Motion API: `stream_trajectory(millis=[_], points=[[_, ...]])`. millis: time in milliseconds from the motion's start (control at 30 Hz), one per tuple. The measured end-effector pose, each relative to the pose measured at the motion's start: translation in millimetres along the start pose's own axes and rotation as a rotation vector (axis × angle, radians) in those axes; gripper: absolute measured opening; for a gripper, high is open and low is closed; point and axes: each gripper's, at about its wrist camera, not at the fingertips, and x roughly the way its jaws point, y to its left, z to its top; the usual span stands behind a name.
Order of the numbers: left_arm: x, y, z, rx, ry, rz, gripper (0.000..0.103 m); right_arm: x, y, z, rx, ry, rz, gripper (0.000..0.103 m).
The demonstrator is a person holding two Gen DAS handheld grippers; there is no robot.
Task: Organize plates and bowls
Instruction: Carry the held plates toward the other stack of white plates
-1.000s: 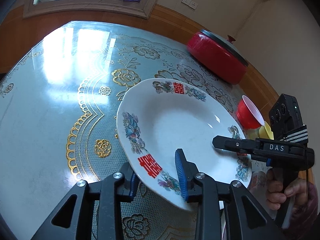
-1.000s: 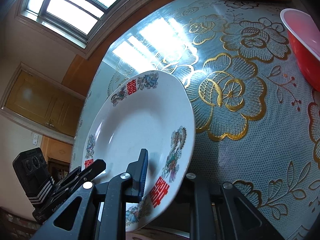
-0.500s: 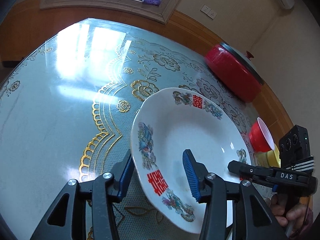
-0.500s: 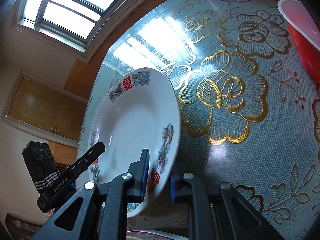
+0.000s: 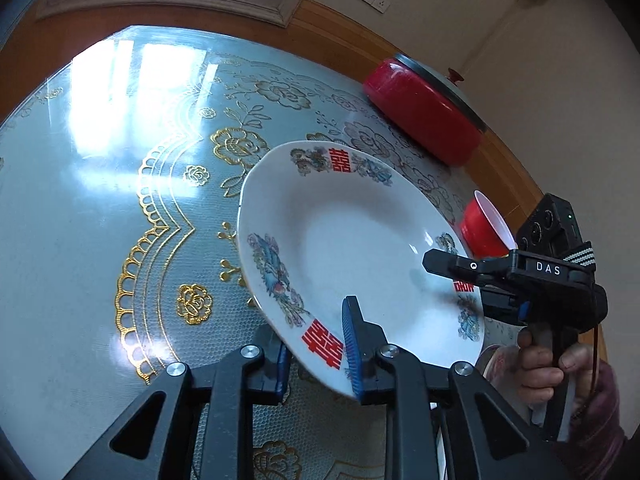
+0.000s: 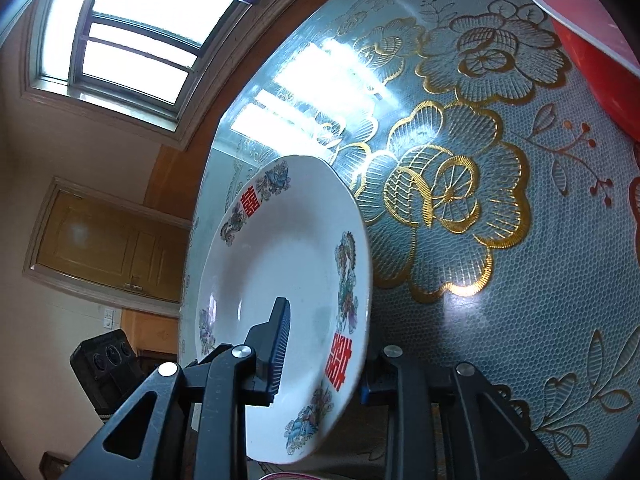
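Note:
A white plate with flower prints and red characters hangs tilted above the table, its rim between both grippers. My left gripper grips the near rim, one pad on top and one underneath, and its jaws are still closing. My right gripper reaches in from the right with a person's hand on its handle. In the right wrist view the plate stands edge-on between the right gripper's pads. Those jaws are opening, and the top finger looks lifted off the plate.
The table wears a glossy blue cloth with gold flowers. A red lidded pot sits at the far right edge. A red bowl stands just beyond the plate. Part of another plate lies under the right gripper.
The left jaws spread wider around the rim, then closed onto it. The right jaws, tight on the rim half a second ago, have parted. The plate has barely moved.

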Motion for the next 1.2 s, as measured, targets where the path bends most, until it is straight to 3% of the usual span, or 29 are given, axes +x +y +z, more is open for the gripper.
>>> stream_trajectory(millis=[100, 167, 267, 400, 533, 700, 800, 967, 1200], points=[[-2, -4, 0, 0.005, -0.006, -0.026, 0.024, 1, 6, -2, -0.044, -0.003, -0.039, 0.024], [-3, -8, 0, 0.020, -0.006, -0.018, 0.026, 2, 12, -5, -0.086, -0.005, -0.093, 0.013], [0, -4, 1, 0.006, -0.009, -0.002, 0.026, 5, 18, -6, -0.129, -0.003, -0.123, 0.011], [4, -2, 6, 0.013, -0.018, 0.063, 0.030, 8, 21, -5, -0.134, -0.001, -0.126, 0.011], [8, 9, 20, -0.040, -0.045, 0.080, 0.037, 11, 24, -5, -0.143, 0.000, -0.130, 0.011], [15, 2, 28, 0.007, -0.049, 0.123, 0.032, 11, 27, -7, -0.180, 0.008, -0.147, 0.014], [13, -1, 22, 0.028, -0.039, 0.083, 0.026, 11, 35, -9, -0.221, -0.003, -0.177, 0.016], [3, -5, 13, 0.041, -0.047, 0.043, 0.026, 10, 47, -14, -0.277, -0.006, -0.207, 0.018], [-13, -10, 2, 0.046, -0.062, 0.048, 0.027, 6, 65, -27, -0.349, -0.011, -0.235, 0.021]])
